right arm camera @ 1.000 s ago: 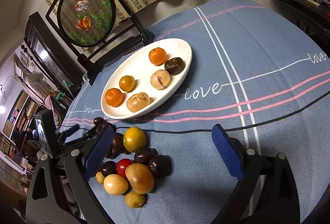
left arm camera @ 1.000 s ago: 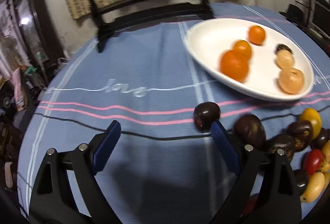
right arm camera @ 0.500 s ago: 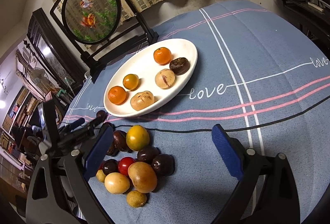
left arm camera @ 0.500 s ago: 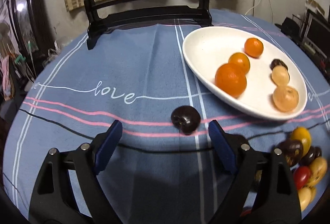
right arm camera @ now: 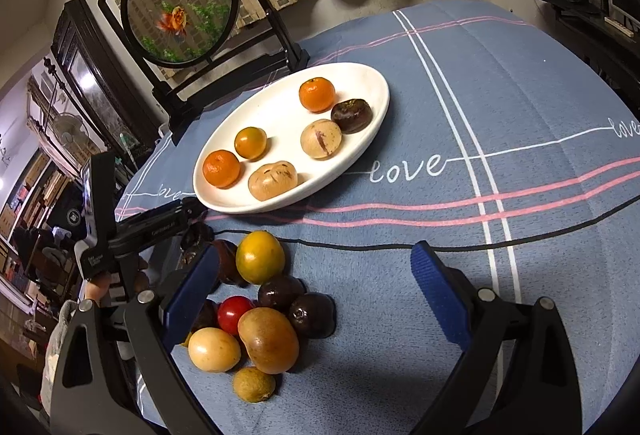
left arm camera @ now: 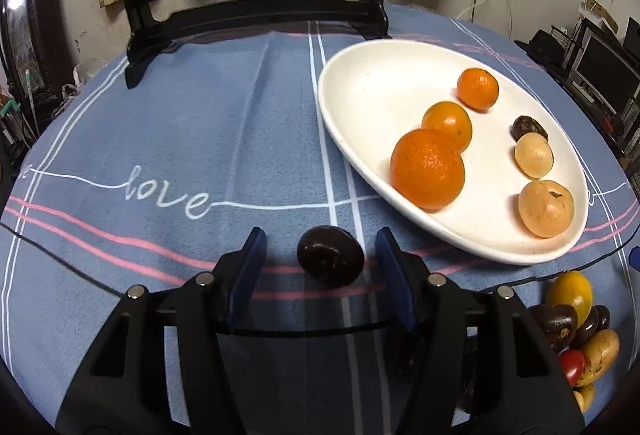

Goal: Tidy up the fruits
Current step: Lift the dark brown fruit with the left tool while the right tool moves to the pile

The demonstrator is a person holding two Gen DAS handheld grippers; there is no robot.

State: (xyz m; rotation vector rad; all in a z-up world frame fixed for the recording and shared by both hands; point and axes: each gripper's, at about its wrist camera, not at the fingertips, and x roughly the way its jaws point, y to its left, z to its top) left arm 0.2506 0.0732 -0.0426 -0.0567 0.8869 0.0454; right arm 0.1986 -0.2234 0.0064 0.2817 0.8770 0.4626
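Left gripper (left arm camera: 320,267) is closing around a dark fruit (left arm camera: 330,261) that lies on the cloth (left arm camera: 200,139) between its pads, neither touching yet; the plate (left arm camera: 360,75) sits ahead to its right. Right gripper (right arm camera: 316,295) hangs spread wide, fruit pile (right arm camera: 256,315) by its left finger.

plate (right arm camera: 372,83) behind fruit pile (right arm camera: 264,315) (touching none)
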